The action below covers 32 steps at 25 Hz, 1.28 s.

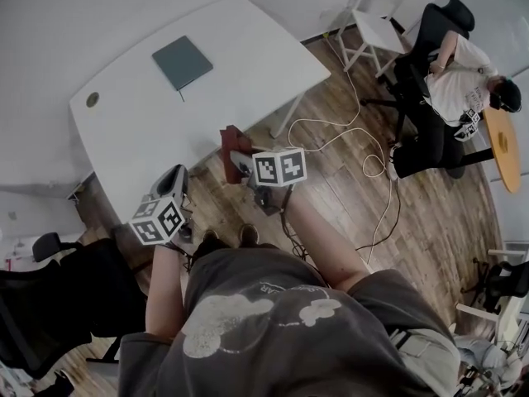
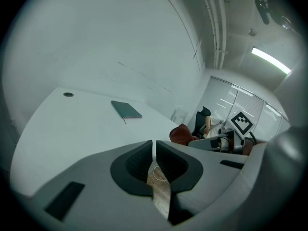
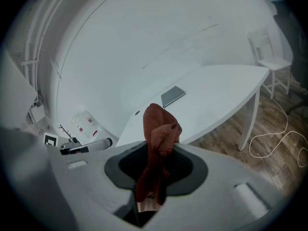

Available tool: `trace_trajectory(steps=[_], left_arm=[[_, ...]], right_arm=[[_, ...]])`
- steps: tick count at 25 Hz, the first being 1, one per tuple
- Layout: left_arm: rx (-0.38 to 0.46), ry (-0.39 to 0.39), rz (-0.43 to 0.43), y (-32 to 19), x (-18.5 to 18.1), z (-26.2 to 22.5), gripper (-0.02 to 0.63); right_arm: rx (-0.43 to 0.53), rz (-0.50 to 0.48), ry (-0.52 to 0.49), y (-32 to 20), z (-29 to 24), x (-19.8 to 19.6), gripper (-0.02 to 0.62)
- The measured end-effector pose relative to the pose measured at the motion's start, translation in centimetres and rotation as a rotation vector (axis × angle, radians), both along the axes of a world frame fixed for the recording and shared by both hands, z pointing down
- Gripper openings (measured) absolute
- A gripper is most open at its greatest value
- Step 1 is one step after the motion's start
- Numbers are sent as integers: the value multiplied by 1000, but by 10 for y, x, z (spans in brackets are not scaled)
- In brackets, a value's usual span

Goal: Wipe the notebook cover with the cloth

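The notebook (image 1: 182,62) lies closed and flat on the white surface (image 1: 248,31), toward its far side. Both grippers hang short of the surface's near edge, well apart from the notebook, so I judge the step in hand to be the approach, with no wiping begun. The right gripper (image 1: 240,162) has its jaws clamped on the rust-red cloth (image 3: 159,134), which stands up past the jaw tips in a bunched fold. The left gripper (image 1: 172,182) has its jaws drawn together with only a slit between them and nothing held. To do this well, carry the right gripper over the notebook and lower it so that the loose fold of cloth, not the hard jaw tips, meets the cover, then sweep in long strokes from one edge of the notebook to the other. The thin notebook will likely slide on the smooth surface, so the left gripper could press down on one corner of the notebook to pin it.
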<state>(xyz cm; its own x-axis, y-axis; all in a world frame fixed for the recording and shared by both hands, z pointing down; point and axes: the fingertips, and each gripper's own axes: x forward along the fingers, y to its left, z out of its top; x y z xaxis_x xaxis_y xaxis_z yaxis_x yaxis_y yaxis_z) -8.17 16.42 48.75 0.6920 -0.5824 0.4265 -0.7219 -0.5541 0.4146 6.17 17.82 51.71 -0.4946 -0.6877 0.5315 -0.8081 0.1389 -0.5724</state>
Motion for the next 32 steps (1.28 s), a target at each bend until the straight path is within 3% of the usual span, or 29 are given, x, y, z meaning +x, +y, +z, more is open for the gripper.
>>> trace_trajectory(steps=[7, 14, 21, 32], left_arm=[[59, -8, 61, 7, -11, -7, 20], [62, 7, 94, 28, -55, -14, 20], [66, 30, 105, 56, -111, -15, 20], [78, 68, 110, 85, -160, -21, 20]], right_arm=[[17, 29, 33, 3, -6, -6, 103], [14, 74, 48, 17, -14, -31, 104], [24, 80, 71, 43, -21, -85, 103], [38, 96, 87, 70, -27, -136, 103]])
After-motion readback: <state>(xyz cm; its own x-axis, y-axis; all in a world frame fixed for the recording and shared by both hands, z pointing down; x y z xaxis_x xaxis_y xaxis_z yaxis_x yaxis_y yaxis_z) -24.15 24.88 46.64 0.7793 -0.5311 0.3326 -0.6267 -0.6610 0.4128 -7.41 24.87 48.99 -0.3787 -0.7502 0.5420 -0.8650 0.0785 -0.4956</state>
